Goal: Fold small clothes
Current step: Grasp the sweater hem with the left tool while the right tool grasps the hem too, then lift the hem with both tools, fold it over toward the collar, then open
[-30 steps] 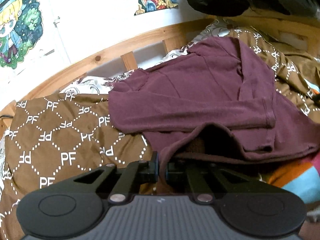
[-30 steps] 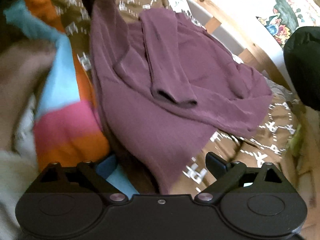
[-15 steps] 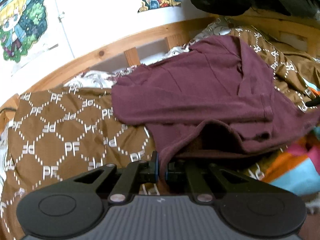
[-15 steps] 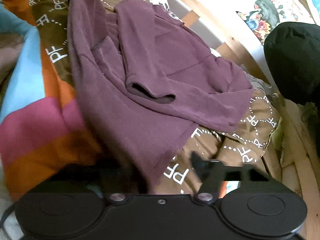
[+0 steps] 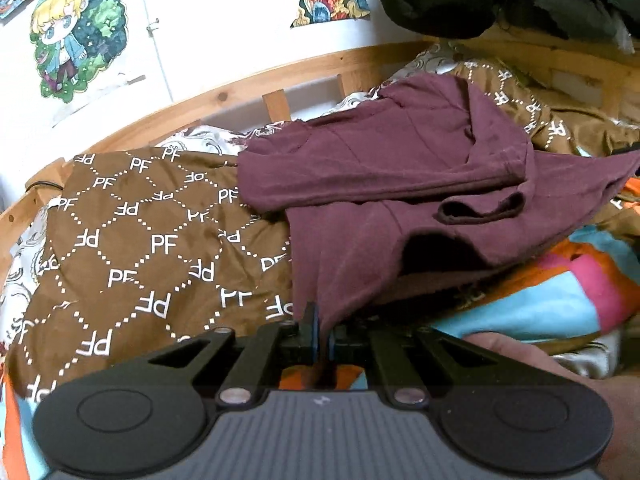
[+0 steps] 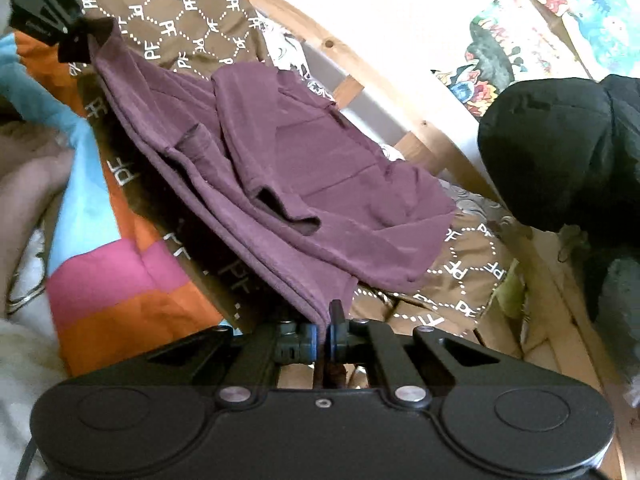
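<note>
Left wrist view: left gripper [image 5: 323,338], lower centre, jaws clenched on a hem corner of the maroon top [image 5: 384,176]; garment spreads from centre to upper right over the brown "PF" quilt [image 5: 132,240], sleeve cuff [image 5: 480,210] lying across its body, striped blanket [image 5: 560,280] at lower right. Right wrist view: right gripper [image 6: 323,338], lower centre, jaws just closed, now gripping the opposite hem corner of the maroon top [image 6: 320,184]; left gripper [image 6: 76,42] seen at upper left, hem stretched between the two. Handling advice: keep the hem taut and level, raise both corners together, carry them toward the neckline so the sleeves stay tucked in. Containers: none visible in either view.
</note>
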